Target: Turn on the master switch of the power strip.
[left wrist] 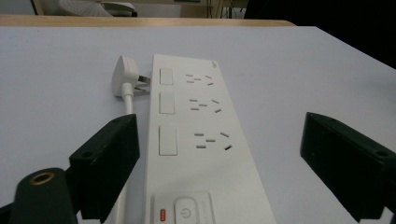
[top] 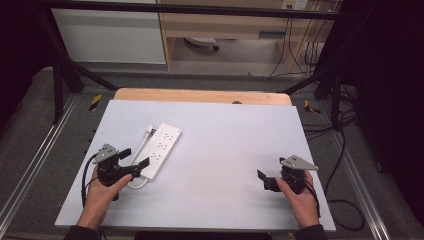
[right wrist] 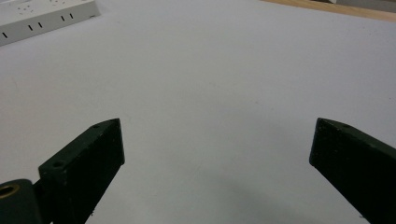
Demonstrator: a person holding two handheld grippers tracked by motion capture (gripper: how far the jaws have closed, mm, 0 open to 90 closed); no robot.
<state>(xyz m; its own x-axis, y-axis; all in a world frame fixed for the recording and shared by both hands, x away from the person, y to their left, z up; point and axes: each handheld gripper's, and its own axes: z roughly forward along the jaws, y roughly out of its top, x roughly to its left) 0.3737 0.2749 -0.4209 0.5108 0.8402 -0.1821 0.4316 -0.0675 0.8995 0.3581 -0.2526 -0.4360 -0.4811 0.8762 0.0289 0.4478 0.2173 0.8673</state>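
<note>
Your left gripper (top: 135, 159), jaws wide and holding nothing, straddles the near end of the power strip (top: 161, 150), whose long axis runs away toward the upper right in the frame's left half, while your right gripper (top: 264, 178) waits open, far off.

Power strip (top: 161, 149) with plug (top: 149, 131) blocks table (top: 225, 145) left; centre, right open.

White rectangular plastic power strip (left wrist: 196, 140) with dark slot rows, pale square switches, one small red light beside its round power button. White plug and cord (left wrist: 127, 79) just left of that strip. Pale lavender-grey table sheet (top: 225, 145) beneath, light wooden edge beyond. Black two-jaw grippers (top: 134, 159).
</note>
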